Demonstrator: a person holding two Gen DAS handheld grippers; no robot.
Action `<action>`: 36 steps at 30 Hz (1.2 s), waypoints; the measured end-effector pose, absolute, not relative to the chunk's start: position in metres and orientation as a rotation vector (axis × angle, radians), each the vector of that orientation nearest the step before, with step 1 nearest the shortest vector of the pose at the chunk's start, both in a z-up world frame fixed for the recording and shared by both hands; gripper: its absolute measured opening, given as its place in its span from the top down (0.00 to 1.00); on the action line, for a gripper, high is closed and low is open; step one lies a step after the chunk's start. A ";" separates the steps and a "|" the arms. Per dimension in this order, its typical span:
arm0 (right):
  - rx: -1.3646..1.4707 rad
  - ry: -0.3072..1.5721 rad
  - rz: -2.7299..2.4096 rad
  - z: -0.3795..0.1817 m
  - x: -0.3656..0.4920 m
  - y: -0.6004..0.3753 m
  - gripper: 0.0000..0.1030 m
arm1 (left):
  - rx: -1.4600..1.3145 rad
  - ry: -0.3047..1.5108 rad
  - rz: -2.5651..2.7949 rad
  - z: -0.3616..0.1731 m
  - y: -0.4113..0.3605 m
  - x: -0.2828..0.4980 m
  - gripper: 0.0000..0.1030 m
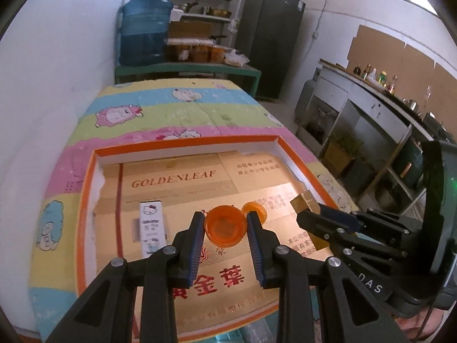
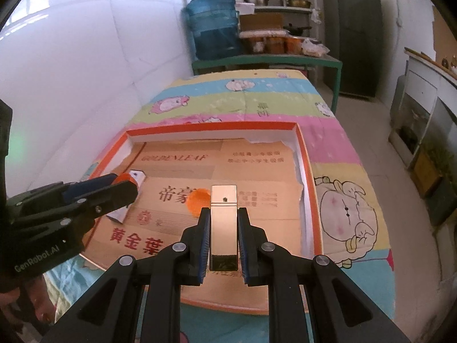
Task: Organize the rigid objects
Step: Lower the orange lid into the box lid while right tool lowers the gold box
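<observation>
My left gripper (image 1: 225, 217) is shut on an orange plastic cup (image 1: 225, 225) and holds it over the orange-rimmed tray (image 1: 85, 200). A second orange cup (image 1: 255, 210) lies on the tray's cardboard floor just behind it, also visible in the right wrist view (image 2: 198, 200). My right gripper (image 2: 223, 213) is shut on a shiny gold box (image 2: 223, 228), held above the tray; in the left wrist view this box (image 1: 304, 203) sticks out of the right gripper at the right. A white Hello Kitty box (image 1: 152, 228) lies flat on the tray's left side.
The tray sits on a table with a striped cartoon cloth (image 1: 160, 114). A white wall (image 1: 57, 71) runs along the left. Behind stand a blue water jug (image 1: 144, 28), shelves and a dark fridge (image 1: 268, 43). A counter with bottles (image 1: 380, 91) is at the right.
</observation>
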State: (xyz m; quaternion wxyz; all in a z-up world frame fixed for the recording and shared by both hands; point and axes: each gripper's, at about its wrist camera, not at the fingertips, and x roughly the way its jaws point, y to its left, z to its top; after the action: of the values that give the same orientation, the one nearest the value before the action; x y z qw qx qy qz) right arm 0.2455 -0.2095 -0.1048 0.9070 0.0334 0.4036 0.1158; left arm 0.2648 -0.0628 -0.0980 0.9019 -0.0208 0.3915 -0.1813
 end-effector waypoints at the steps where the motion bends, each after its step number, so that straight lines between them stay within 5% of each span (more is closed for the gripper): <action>1: 0.069 0.837 0.237 -0.107 0.247 -0.211 0.83 | -0.040 0.817 -0.375 -0.100 -0.065 0.267 0.70; 36: 0.007 0.925 0.235 -0.140 0.278 -0.204 0.82 | -0.032 0.900 -0.373 -0.138 -0.068 0.296 0.70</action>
State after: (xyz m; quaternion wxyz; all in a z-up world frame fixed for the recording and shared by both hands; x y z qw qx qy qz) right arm 0.2782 -0.2038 -0.1398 0.8883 0.0034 0.4452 0.1131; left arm 0.2965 -0.0681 -0.1382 0.8835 -0.0152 0.4326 -0.1790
